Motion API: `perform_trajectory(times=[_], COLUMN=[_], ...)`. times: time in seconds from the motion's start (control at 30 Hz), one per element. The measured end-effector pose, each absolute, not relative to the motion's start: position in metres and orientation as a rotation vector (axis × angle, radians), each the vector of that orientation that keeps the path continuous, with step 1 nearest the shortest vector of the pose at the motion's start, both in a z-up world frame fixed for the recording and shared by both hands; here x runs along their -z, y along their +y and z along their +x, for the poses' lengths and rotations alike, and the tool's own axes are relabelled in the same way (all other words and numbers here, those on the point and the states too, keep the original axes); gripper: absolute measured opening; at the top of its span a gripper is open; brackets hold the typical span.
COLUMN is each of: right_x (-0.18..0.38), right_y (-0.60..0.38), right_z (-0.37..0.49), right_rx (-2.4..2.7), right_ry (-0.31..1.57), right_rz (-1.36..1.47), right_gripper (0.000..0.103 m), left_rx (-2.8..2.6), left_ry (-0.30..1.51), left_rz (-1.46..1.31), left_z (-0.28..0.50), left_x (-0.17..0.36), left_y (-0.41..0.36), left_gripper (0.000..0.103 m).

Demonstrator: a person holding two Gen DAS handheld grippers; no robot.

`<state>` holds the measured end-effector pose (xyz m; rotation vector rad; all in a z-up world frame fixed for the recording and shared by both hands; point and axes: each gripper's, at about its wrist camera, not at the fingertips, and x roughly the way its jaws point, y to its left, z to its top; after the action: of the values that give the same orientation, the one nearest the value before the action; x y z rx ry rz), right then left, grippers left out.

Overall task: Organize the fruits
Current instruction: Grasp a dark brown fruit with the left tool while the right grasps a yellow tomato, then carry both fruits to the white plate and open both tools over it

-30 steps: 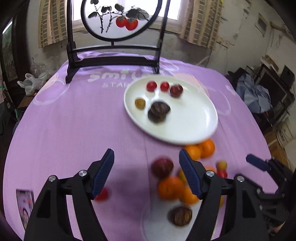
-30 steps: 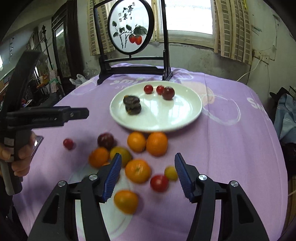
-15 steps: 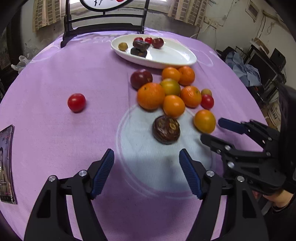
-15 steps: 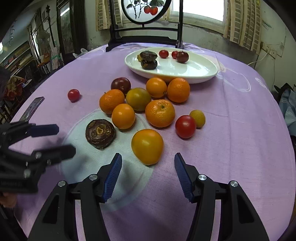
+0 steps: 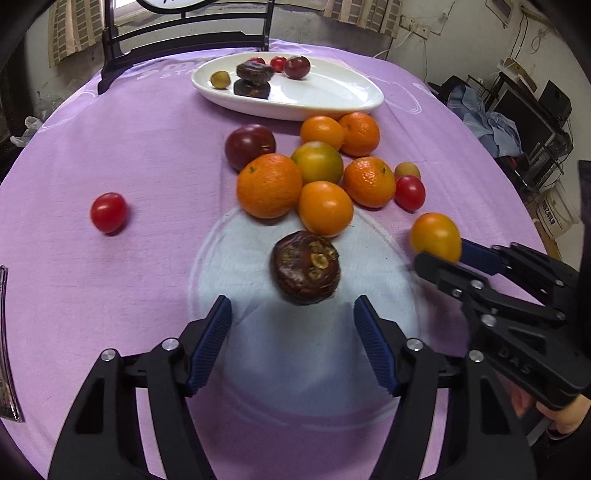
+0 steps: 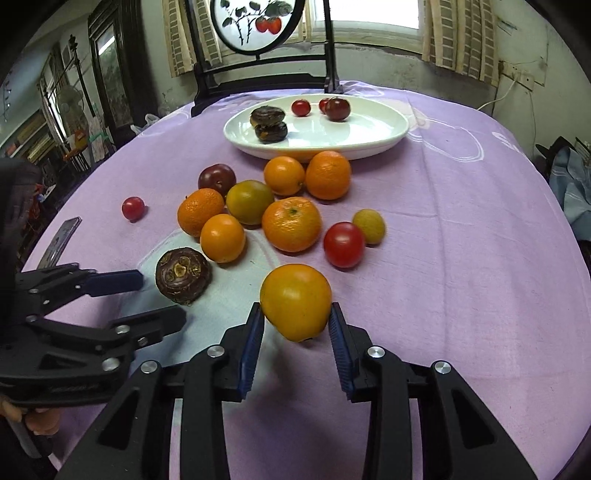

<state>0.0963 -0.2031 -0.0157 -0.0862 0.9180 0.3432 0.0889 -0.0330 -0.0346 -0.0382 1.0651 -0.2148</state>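
Your left gripper (image 5: 291, 343) hangs short of the dark brown wrinkled fruit (image 5: 305, 266), jaws half-wide and closing on nothing. Your right gripper (image 6: 297, 349) is closing onto the yellow-orange fruit (image 6: 295, 301), gripped near its base; it could squirt free.

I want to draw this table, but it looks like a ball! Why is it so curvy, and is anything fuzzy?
Left wrist view: the lens bends the purple table round, with dark corners; the lone red tomato looks slightly smeared. Right wrist view: same bulge, the bright window washes out, yet the yellow-orange fruit looks sharp.
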Motion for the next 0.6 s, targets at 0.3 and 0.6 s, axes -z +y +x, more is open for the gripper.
perform_trajectory(times=[0.3,0.6], right_x=[0.011,-0.044], right_y=[-0.221,-0.221], right_z=[0.092,0.104], right_rx=[-0.336,-0.388], right_ry=[0.901,0.777], right_rz=[-0.036,-0.040], right_gripper=[0.036,0.036], left_rx=[0.189,0.267], left_ry=[1.011,0.875], left_rz=[0.080,0.097], left_z=[0.100,0.117], left_x=[0.035,-0.036], left_y=[-0.054,-0.036], left_gripper=[0.040,0.040])
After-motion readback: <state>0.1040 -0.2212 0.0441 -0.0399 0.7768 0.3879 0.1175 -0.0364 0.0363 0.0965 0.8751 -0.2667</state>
